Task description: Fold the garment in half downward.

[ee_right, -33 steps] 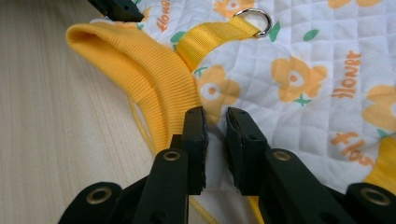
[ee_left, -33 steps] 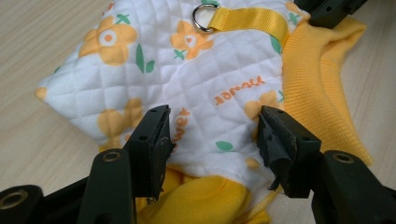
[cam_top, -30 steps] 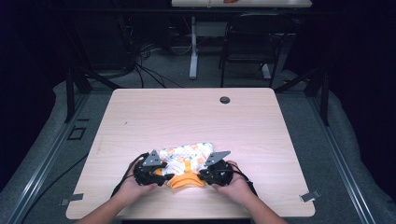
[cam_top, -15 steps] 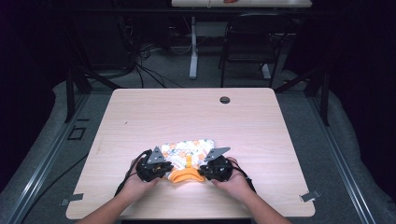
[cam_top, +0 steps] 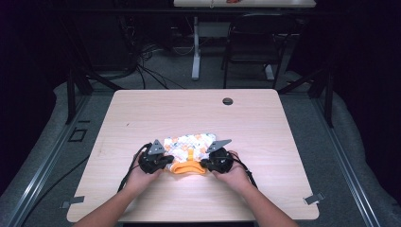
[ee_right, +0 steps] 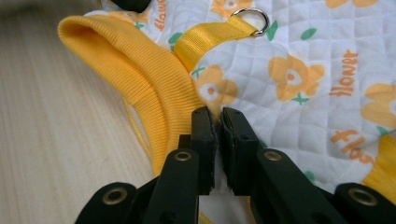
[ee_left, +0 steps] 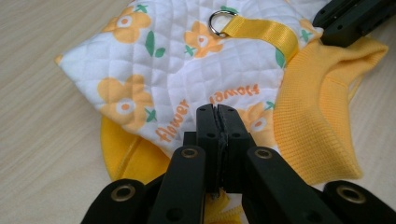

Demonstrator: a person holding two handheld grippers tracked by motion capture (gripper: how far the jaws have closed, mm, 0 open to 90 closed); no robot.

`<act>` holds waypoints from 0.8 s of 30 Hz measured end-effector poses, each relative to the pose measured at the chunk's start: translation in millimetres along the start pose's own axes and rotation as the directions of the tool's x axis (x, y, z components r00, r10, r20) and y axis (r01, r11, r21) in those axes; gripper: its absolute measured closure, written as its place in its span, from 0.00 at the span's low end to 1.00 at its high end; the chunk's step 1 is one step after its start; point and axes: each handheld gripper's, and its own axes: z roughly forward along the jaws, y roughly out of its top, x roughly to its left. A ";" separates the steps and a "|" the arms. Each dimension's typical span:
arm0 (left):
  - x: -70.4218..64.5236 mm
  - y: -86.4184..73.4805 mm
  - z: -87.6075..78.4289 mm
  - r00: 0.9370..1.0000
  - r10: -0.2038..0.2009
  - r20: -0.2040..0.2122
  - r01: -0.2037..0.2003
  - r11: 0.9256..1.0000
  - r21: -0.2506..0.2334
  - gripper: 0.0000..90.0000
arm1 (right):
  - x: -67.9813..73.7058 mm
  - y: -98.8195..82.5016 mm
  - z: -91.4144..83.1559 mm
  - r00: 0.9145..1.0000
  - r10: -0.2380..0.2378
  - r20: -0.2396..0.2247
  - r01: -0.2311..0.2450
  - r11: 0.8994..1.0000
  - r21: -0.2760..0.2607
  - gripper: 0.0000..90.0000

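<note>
A small quilted white garment [cam_top: 189,143] with orange flowers and a yellow ribbed collar [cam_top: 189,168] lies near the table's front edge. My left gripper [cam_top: 169,163] is shut on its left edge and my right gripper [cam_top: 204,164] on its right edge, both having just been closing. In the left gripper view the jaws [ee_left: 217,112] meet over the garment [ee_left: 177,60], with yellow cloth under them. In the right gripper view the jaws [ee_right: 217,116] pinch the seam between the collar [ee_right: 140,60] and the quilting [ee_right: 303,70]. A metal D-ring [ee_left: 219,22] [ee_right: 252,18] sits on a yellow strap.
The wooden table [cam_top: 265,123] has a dark cable hole [cam_top: 227,101] at the back right. Behind it stand a chair [cam_top: 250,42] and another table's leg [cam_top: 196,52], with cables [cam_top: 146,52] on the floor. Dark rails run along both sides.
Both grippers have slid a little away from the person, and the garment has gone with them. The left jaws, wide a second ago, have closed on the cloth.
</note>
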 end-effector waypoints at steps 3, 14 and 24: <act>5.1 3.9 3.7 1.000 0.009 -0.021 -0.009 1.000 0.004 0.98 | -6.6 4.8 4.5 1.000 0.012 0.004 -0.012 1.000 -0.004 0.93; 25.3 18.7 20.2 0.998 -0.023 -0.067 0.023 1.000 0.004 0.98 | -24.9 22.3 17.1 0.997 0.030 0.064 -0.031 0.999 0.011 0.92; 31.1 21.0 23.8 0.995 -0.058 -0.077 0.058 0.998 -0.007 0.98 | -27.9 27.7 22.0 0.995 0.039 0.096 -0.039 0.999 0.004 0.91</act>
